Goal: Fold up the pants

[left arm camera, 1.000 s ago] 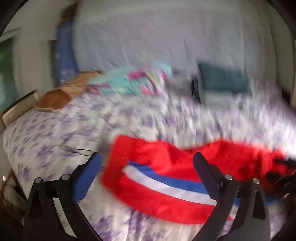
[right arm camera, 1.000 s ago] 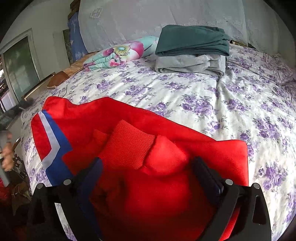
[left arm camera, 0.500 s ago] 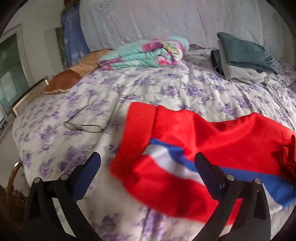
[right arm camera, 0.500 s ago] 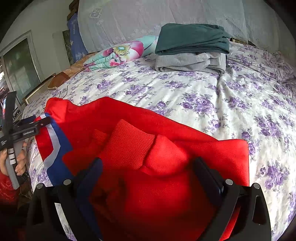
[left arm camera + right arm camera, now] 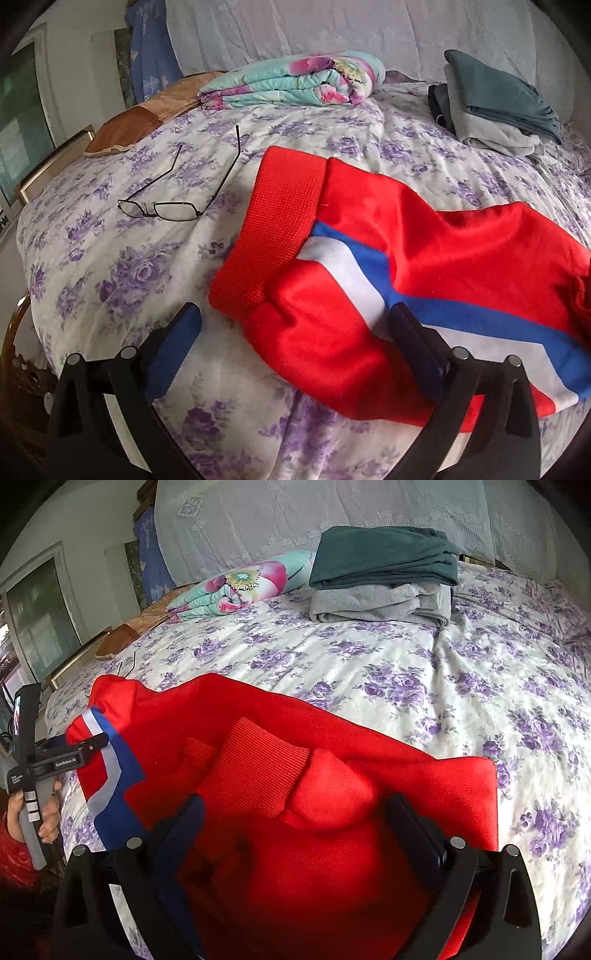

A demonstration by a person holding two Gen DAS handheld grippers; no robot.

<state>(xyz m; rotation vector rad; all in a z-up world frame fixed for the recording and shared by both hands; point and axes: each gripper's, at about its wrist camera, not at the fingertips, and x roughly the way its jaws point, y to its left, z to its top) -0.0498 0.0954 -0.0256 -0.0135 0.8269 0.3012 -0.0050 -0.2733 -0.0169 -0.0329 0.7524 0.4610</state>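
Red pants (image 5: 424, 243) with a white and blue stripe lie folded lengthwise on the flowered bed sheet (image 5: 110, 266). The ribbed waistband (image 5: 280, 218) points to the far left. My left gripper (image 5: 295, 332) is open, low over the pants' near left corner, holding nothing. In the right wrist view the pants (image 5: 332, 753) fill the foreground, with ribbed cuffs (image 5: 255, 771) bunched on top. My right gripper (image 5: 295, 823) is open, its jaws either side of the bunched red cloth. The left gripper also shows in the right wrist view (image 5: 77, 749) at the striped end.
Eyeglasses (image 5: 162, 206) lie on the sheet left of the waistband. A folded floral quilt (image 5: 295, 81) and a brown pillow (image 5: 129, 129) sit at the back. A stack of folded teal and grey clothes (image 5: 384, 579) lies behind the pants.
The left gripper has come closer and lower to the waistband end of the pants; the view has steadied. The right gripper has stayed in place over the cuffs.
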